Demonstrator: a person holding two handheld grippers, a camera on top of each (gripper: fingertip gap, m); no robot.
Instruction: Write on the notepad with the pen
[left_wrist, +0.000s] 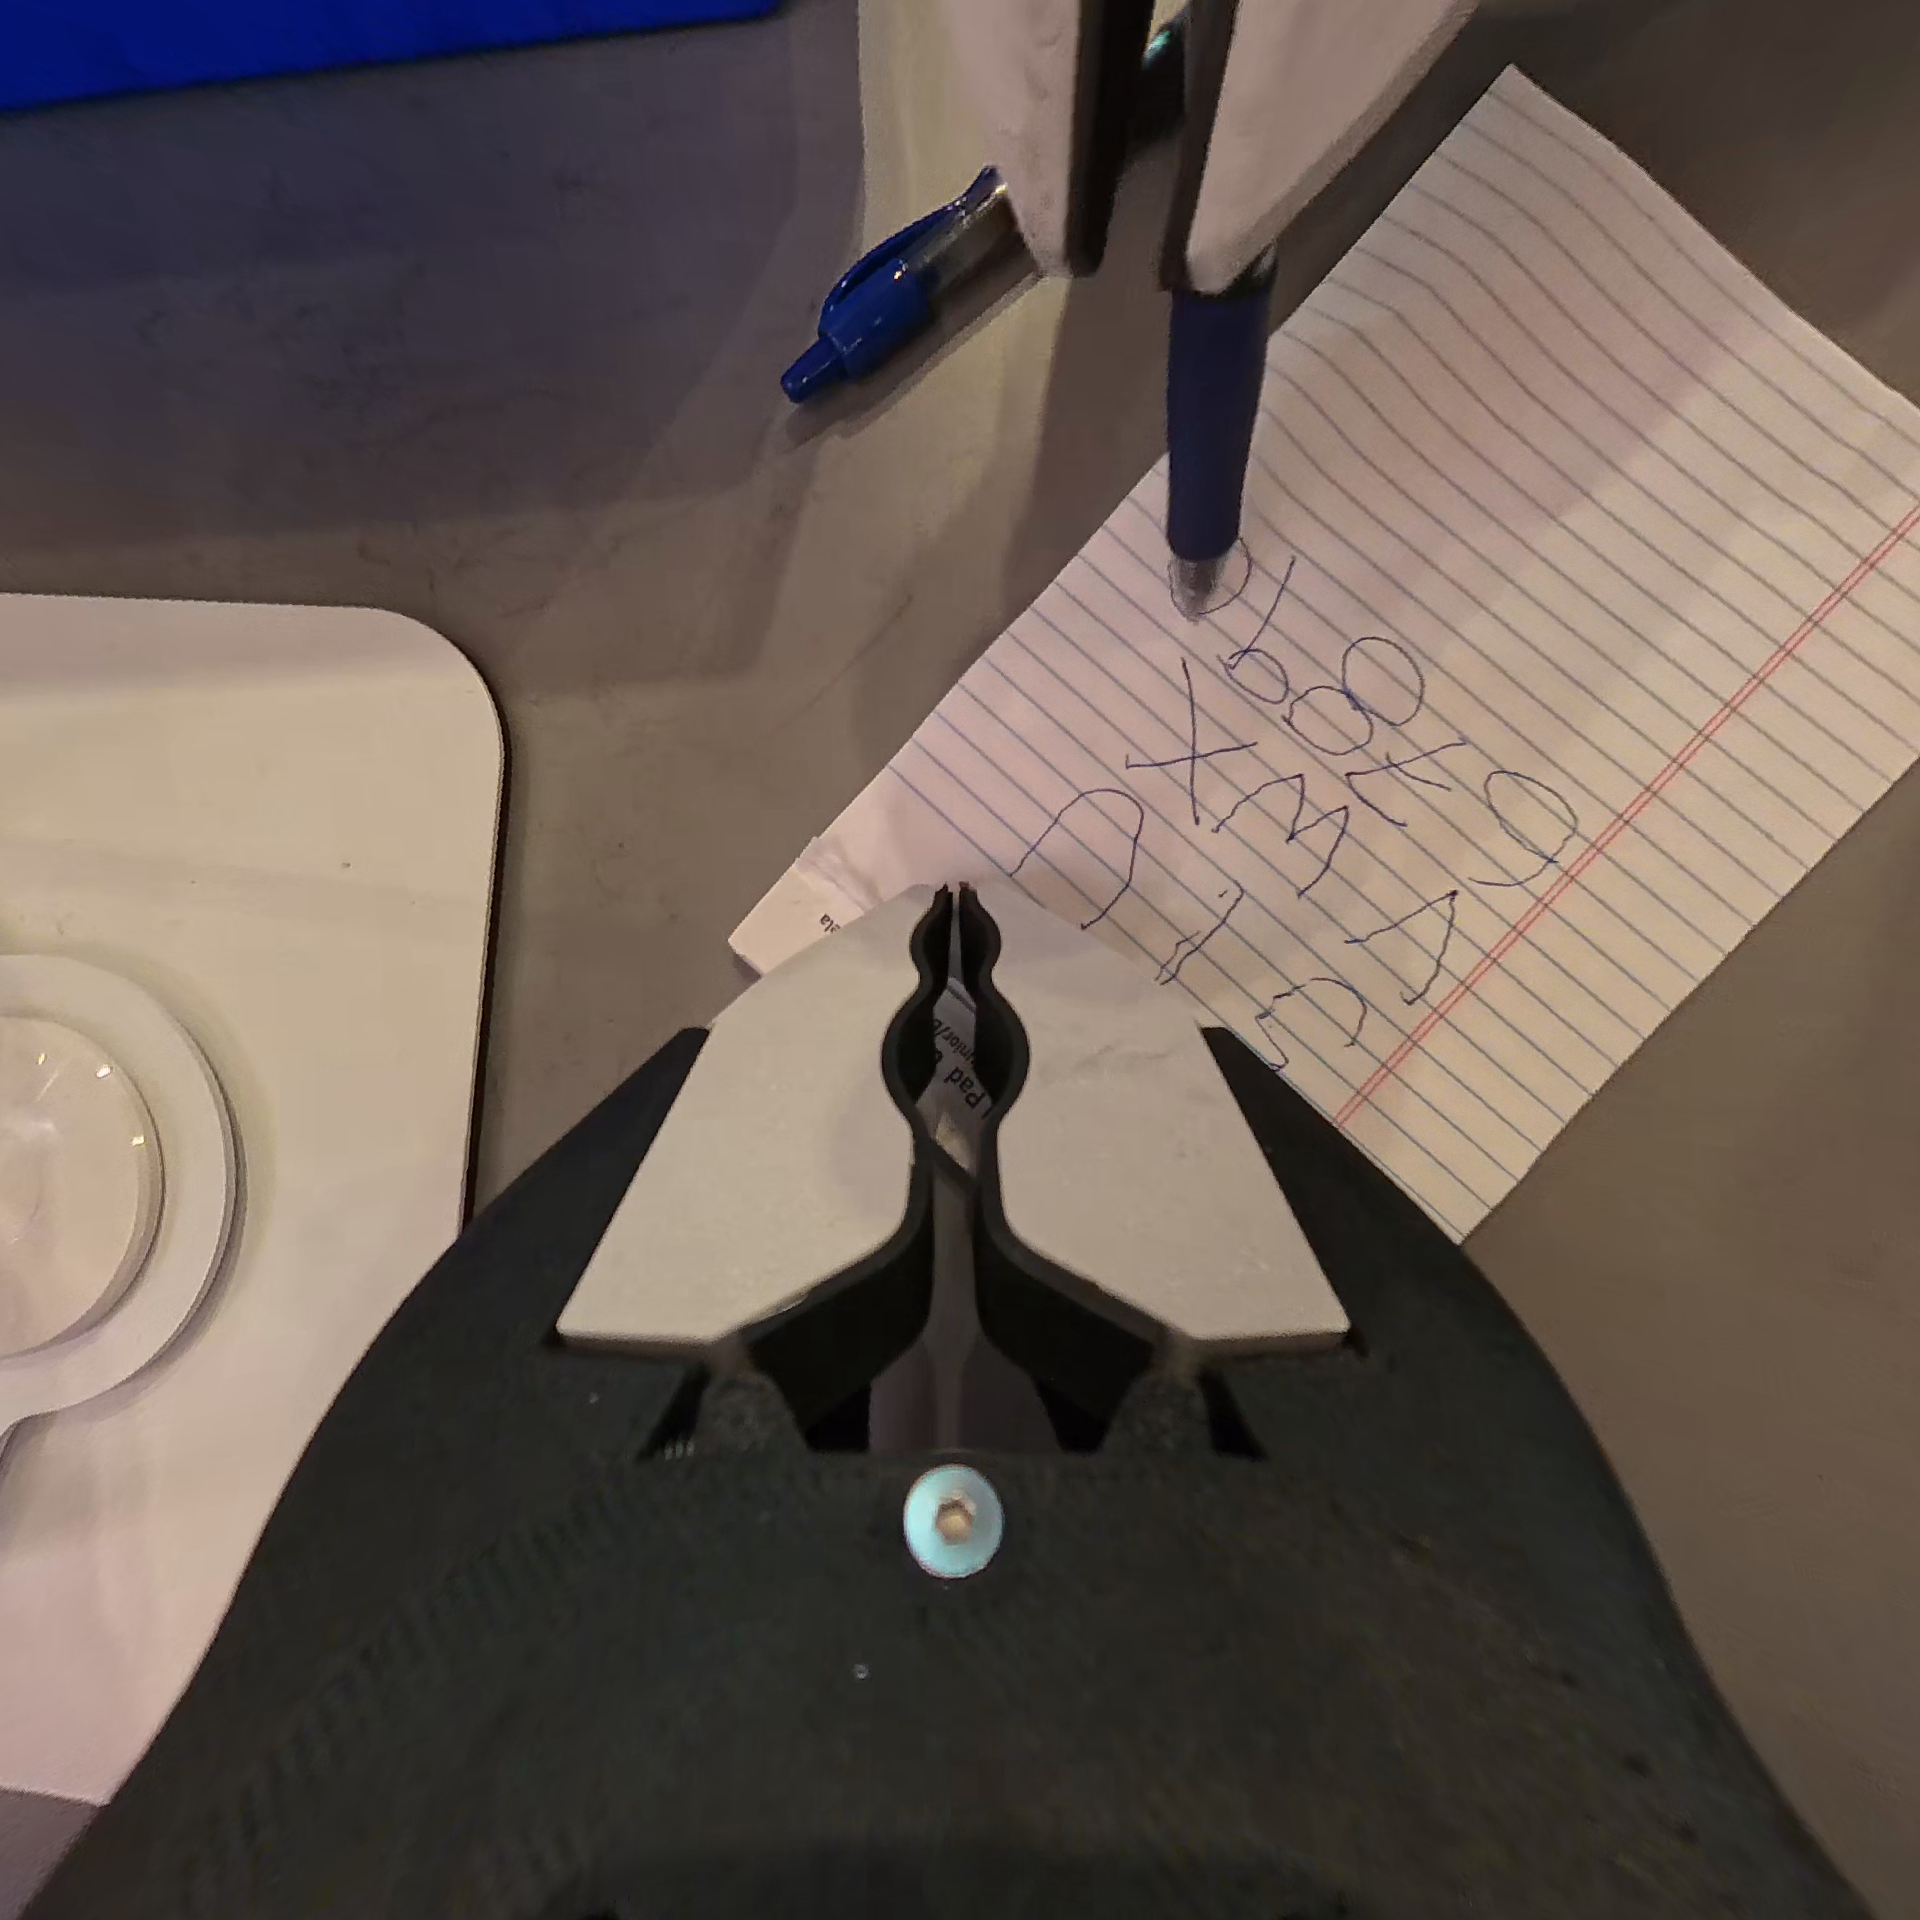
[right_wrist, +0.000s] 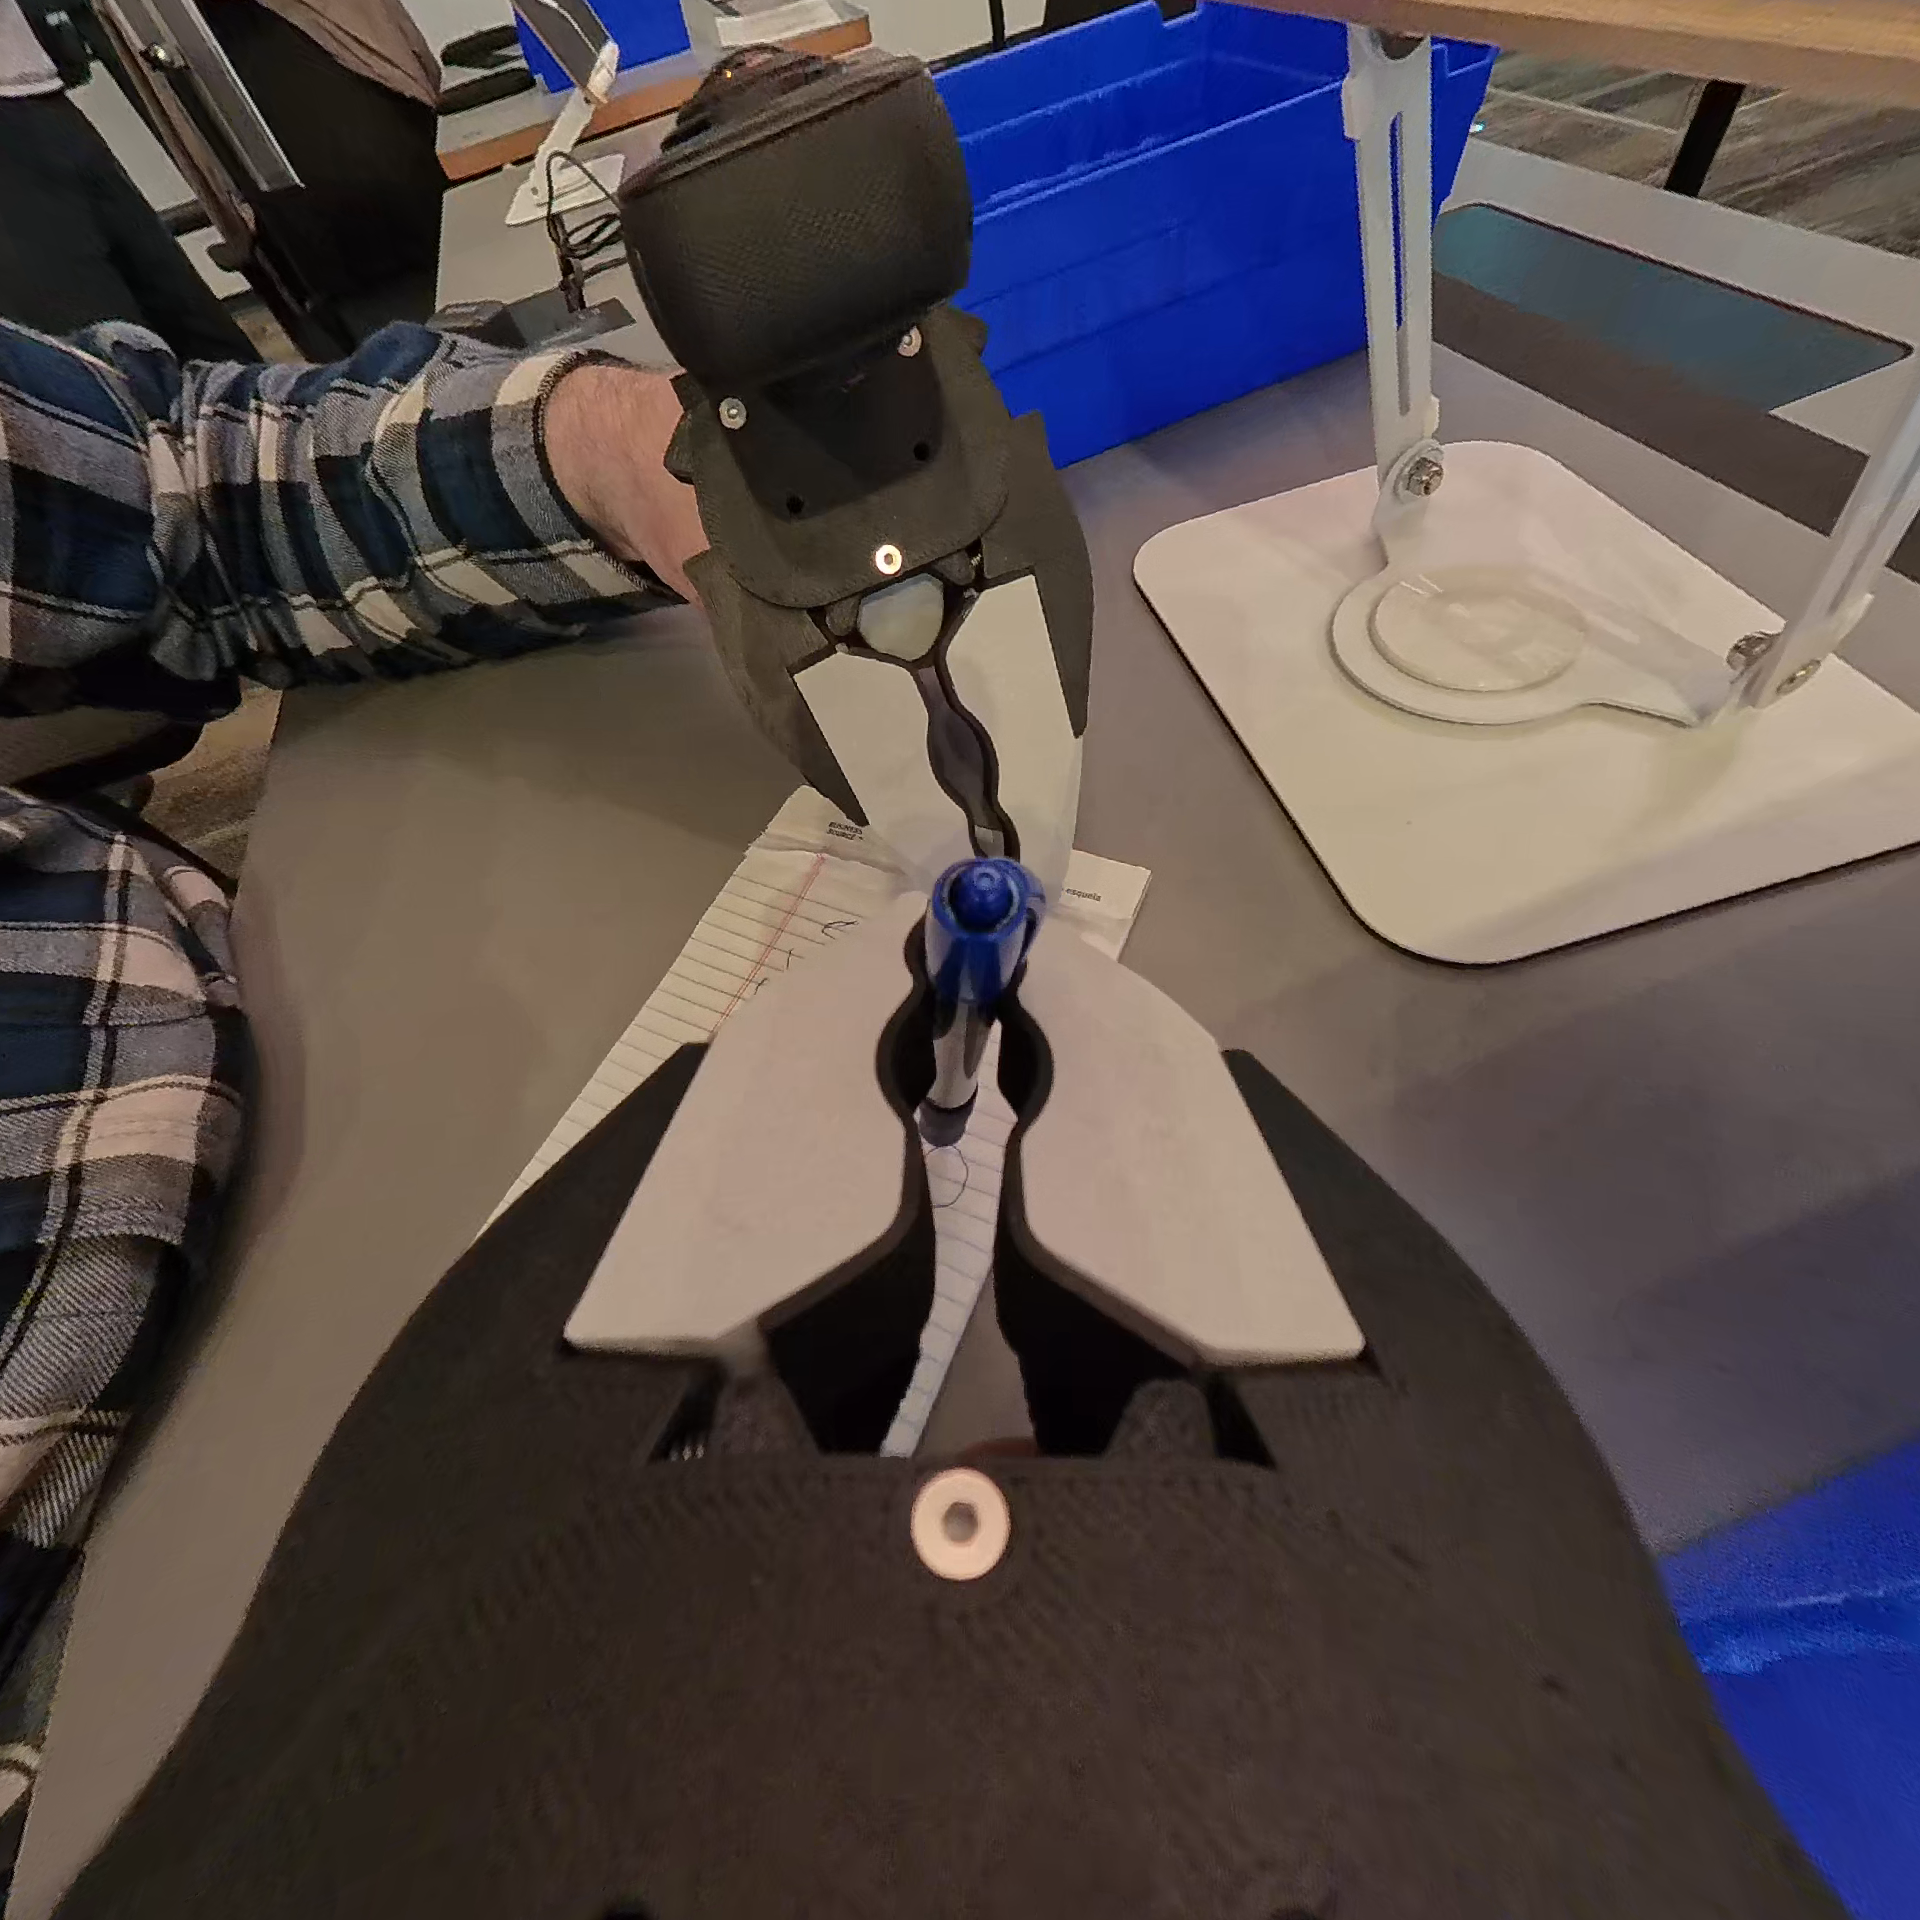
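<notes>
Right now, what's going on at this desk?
A person is writing on a lined notepad using two handheld tongs. The right tongs are shut on a blue pen, whose tip rests on the paper at the end of a row of blue handwriting. The left tongs are shut, their tips pressed down on the pad's top edge, apparently pinning it to the grey table. Nearby are a white stand base and a blue bin.

Notepad (left_wrist: 1558, 520) laid flat on the table (left_wrist: 520, 468), pen (left_wrist: 1214, 416) stood tip-down on the notepad, left gripper (left_wrist: 954, 889) set at the notepad's bound edge, stand base (right_wrist: 1455, 779) placed beside the notepad, bin (right_wrist: 1195, 260) set behind it.
</notes>
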